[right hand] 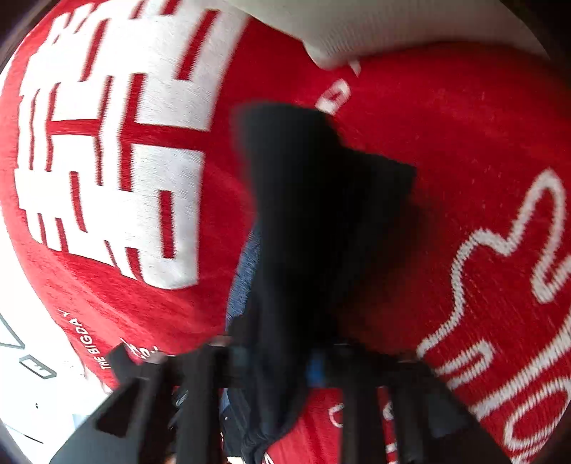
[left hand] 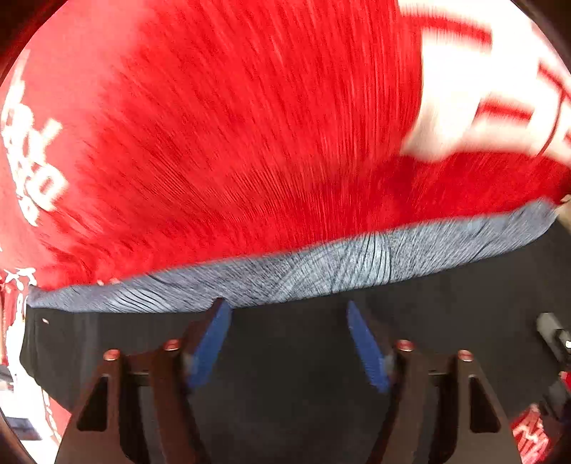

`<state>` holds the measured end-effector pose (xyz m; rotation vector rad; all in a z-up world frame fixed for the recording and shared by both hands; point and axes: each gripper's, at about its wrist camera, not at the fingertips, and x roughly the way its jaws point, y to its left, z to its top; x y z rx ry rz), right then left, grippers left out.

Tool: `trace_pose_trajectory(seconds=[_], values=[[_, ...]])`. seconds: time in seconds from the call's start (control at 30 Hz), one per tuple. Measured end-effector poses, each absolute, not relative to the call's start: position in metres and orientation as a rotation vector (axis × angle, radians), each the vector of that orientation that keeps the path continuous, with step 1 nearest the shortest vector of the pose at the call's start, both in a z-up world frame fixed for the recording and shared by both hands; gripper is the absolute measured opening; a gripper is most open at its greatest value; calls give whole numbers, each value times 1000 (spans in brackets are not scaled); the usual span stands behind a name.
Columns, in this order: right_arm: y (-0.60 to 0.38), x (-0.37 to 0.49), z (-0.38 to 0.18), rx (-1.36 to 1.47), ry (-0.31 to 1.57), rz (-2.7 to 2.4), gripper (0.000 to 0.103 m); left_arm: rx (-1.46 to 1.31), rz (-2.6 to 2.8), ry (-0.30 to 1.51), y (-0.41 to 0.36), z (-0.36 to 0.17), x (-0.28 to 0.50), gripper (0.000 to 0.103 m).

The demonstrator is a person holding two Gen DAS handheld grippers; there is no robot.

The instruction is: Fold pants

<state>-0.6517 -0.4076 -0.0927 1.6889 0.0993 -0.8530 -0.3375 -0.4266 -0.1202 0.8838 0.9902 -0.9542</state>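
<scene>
We look through two fisheye cameras, and both pictures are blurred, so many details stay uncertain. In the left wrist view, the left gripper (left hand: 289,339) shows its two black fingers with blue pads (left hand: 210,342) standing well apart, and we see nothing between them; they hang just above the black fabric pants (left hand: 285,374), which fill the lower half of the picture. The tips of the pads come near the grey heathered waistband (left hand: 321,271) of the pants, but we cannot tell if they touch it. This band runs across the picture as a curved strip, and behind it lies a red woven cloth with white printed letters and shapes (left hand: 232,142), smeared into streaks. The white letters at the left edge are cut off and we cannot read them. At the right edge, some small dark objects (left hand: 555,339) are too blurred to name. In the right wrist view, the right gripper (right hand: 296,367) is nearly closed on a bunch of the black pants (right hand: 303,221), which rises from between the fingers toward the middle of the picture and hides the pads almost fully; only a small spot of blue shows. A bit of the grey band shows at the left side of this bunch. The red cloth (right hand: 446,160) surrounds it, and a white padded edge (right hand: 357,32) is cut off at the top.
</scene>
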Motion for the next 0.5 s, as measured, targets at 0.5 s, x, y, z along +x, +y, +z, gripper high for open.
trace_pose_trajectory(seconds=[0.5], values=[[-404, -575, 21, 1227, 418, -788, 14, 855, -1052, 978, -348, -107, -353, 69]])
